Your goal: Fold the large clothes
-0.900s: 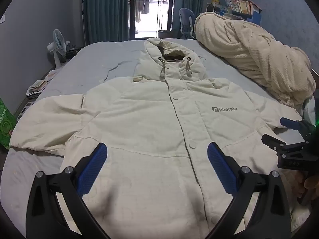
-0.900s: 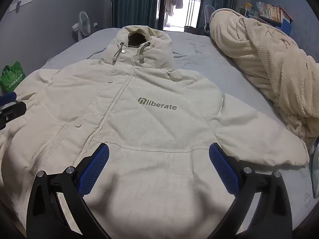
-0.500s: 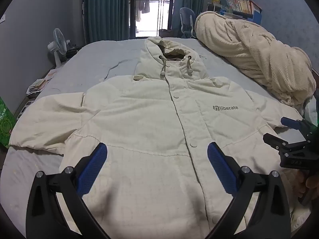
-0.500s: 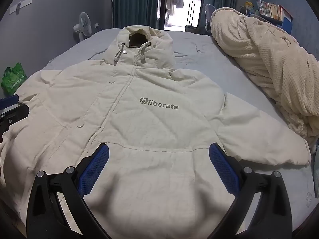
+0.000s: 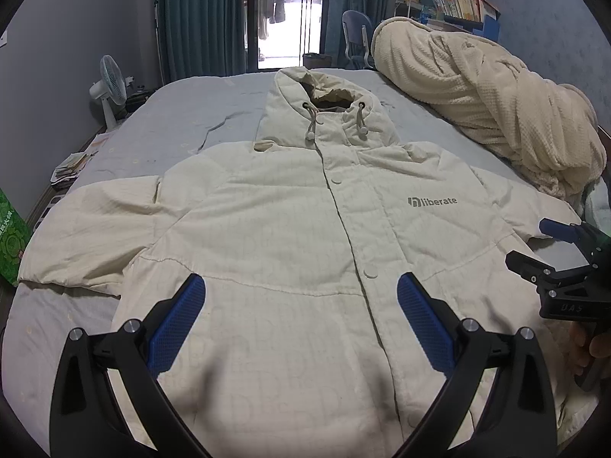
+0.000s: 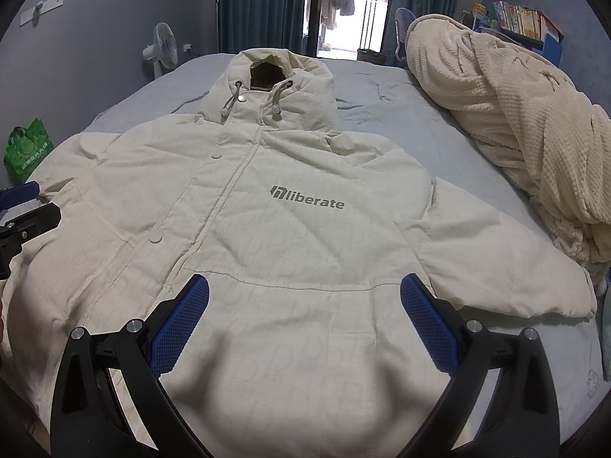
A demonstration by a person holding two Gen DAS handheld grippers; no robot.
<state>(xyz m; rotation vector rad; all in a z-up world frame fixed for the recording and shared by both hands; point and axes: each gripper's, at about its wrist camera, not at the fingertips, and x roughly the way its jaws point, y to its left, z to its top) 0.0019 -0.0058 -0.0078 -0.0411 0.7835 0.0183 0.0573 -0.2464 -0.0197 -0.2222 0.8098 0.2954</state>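
Note:
A cream hooded jacket (image 5: 290,229) with a grey "liberate" logo lies flat, front up, on the bed, sleeves spread to both sides, hood toward the far end. It also fills the right wrist view (image 6: 290,229). My left gripper (image 5: 301,294) is open and empty, hovering over the jacket's lower left front. My right gripper (image 6: 305,297) is open and empty over the lower right front near the pocket. The right gripper also shows at the right edge of the left wrist view (image 5: 534,242), and the left gripper at the left edge of the right wrist view (image 6: 26,202).
The grey-sheeted bed (image 5: 191,114) bears the jacket. A bundled cream blanket (image 5: 496,103) lies along its right side, close to the right sleeve. A white fan (image 5: 110,87), papers and a green bag (image 6: 26,149) are on the floor to the left. Curtains and a glass door stand beyond.
Both grippers have drifted very slightly; the jacket has not moved and both grippers stay open.

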